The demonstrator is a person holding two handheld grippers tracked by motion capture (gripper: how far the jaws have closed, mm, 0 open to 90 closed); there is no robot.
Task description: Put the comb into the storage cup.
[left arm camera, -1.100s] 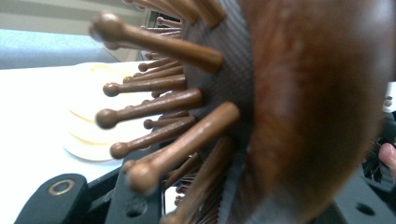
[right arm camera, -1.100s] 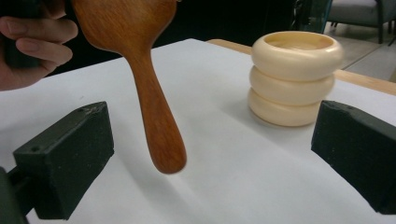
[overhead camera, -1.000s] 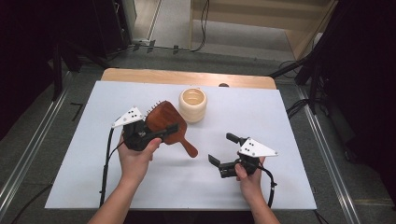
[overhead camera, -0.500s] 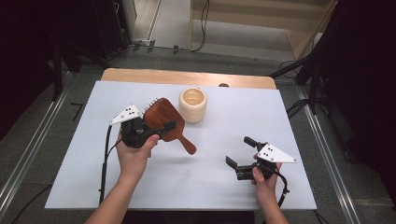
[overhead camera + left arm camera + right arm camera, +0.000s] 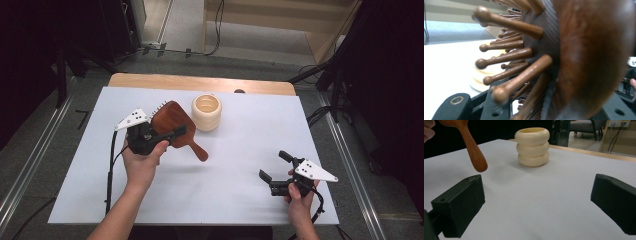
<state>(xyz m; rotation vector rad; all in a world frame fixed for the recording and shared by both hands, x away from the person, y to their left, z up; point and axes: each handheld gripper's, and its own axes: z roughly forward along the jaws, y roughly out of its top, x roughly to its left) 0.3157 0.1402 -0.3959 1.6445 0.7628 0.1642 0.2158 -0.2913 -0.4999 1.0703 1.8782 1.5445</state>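
Observation:
A brown wooden hairbrush (image 5: 167, 115) hangs above the white table sheet (image 5: 240, 200), handle slanting down to the right. My left gripper (image 5: 172, 127) is shut on the brush head. The left gripper view looks straight into the brush (image 5: 586, 50) and its round-tipped wooden bristles. A cream ribbed cup (image 5: 206, 112) stands upright just right of the brush. My right gripper (image 5: 272, 165) rests low near the table's front right corner, open and holding nothing. From there its jaws (image 5: 536, 205) frame bare sheet, with the cup (image 5: 532, 147) and the brush handle (image 5: 472, 147) farther off.
A wooden strip (image 5: 200, 82) of the table shows along the far edge of the sheet. Metal rails (image 5: 30, 175) run along both sides on the floor. Cables (image 5: 320, 115) lie on the floor to the right.
My right gripper has moved to the right and toward the near edge, still open. The left gripper and the brush have stayed nearly where they were.

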